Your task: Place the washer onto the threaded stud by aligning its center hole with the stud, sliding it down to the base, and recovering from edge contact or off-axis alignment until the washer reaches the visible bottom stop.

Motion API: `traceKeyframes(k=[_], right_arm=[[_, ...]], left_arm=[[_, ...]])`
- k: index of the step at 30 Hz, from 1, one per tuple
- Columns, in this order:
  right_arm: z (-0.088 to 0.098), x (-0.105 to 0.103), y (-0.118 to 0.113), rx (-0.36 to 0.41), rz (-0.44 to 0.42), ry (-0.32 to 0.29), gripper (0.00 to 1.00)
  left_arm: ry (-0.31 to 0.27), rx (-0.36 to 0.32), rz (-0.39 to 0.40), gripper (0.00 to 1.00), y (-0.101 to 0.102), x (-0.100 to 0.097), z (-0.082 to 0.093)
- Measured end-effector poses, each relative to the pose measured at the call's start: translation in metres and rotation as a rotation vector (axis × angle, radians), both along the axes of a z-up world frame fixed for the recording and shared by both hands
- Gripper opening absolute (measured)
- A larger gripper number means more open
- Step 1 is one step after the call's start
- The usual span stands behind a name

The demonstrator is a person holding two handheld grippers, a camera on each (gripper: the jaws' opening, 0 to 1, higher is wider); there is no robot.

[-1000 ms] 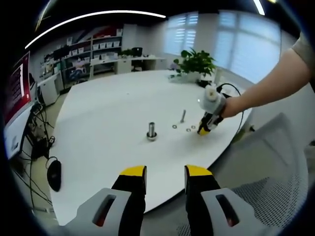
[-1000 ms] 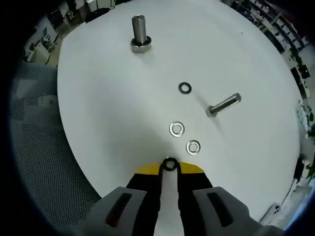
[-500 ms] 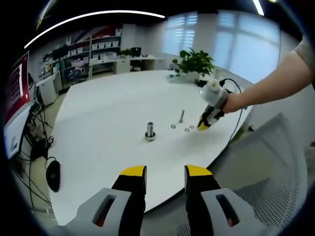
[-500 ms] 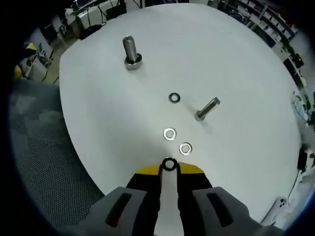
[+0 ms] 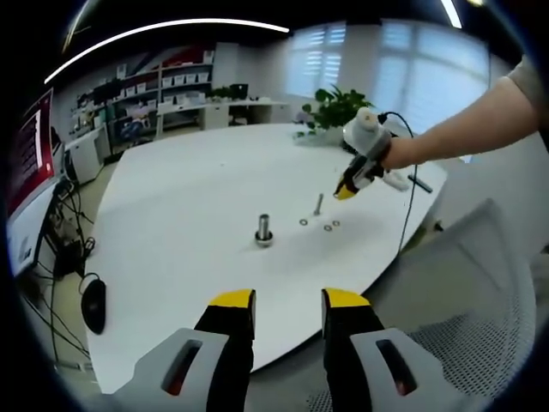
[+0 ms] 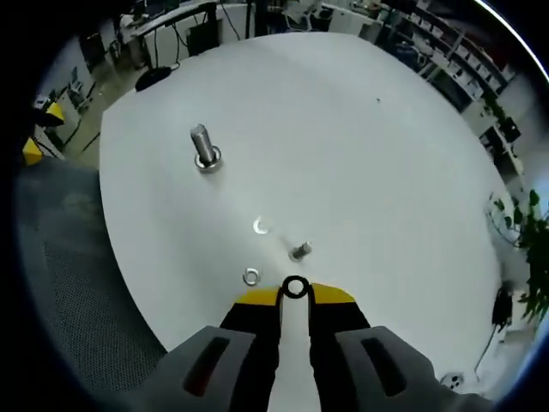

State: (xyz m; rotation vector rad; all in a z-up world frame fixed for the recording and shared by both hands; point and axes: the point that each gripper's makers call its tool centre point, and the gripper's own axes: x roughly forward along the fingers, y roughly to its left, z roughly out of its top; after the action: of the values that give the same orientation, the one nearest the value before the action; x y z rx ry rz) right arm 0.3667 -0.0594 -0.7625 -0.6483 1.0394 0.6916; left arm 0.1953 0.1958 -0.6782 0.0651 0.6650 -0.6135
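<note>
White table (image 6: pixel 386 154); right tongs (image 6: pixel 294 292) pinch washer (image 6: pixel 294 287), seemingly edgewise.

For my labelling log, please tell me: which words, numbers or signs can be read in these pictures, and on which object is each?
None can be read.
Red screen at the room's edge: markings too blurred.
Shelf bins: labels too small.
Washer, stud, table: no text seen.
</note>
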Motion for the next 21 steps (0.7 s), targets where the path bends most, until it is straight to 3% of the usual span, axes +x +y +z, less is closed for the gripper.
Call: traceKeyframes(k=[6, 13, 21], right_arm=[[0.005, 0.015, 0.008, -0.025, 0.058, 0.003, 0.13], [-0.010, 0.015, 0.011, -0.072, 0.128, 0.037, 0.13], [-0.016, 0.022, 0.012, -0.077, 0.134, 0.049, 0.13]], left_arm=[[0.003, 0.003, -0.001, 0.29, 0.000, 0.000, -0.001], [0.010, 0.008, 0.006, 0.29, 0.001, 0.000, -0.003], [0.017, 0.016, 0.001, 0.28, 0.001, 0.000, -0.004]])
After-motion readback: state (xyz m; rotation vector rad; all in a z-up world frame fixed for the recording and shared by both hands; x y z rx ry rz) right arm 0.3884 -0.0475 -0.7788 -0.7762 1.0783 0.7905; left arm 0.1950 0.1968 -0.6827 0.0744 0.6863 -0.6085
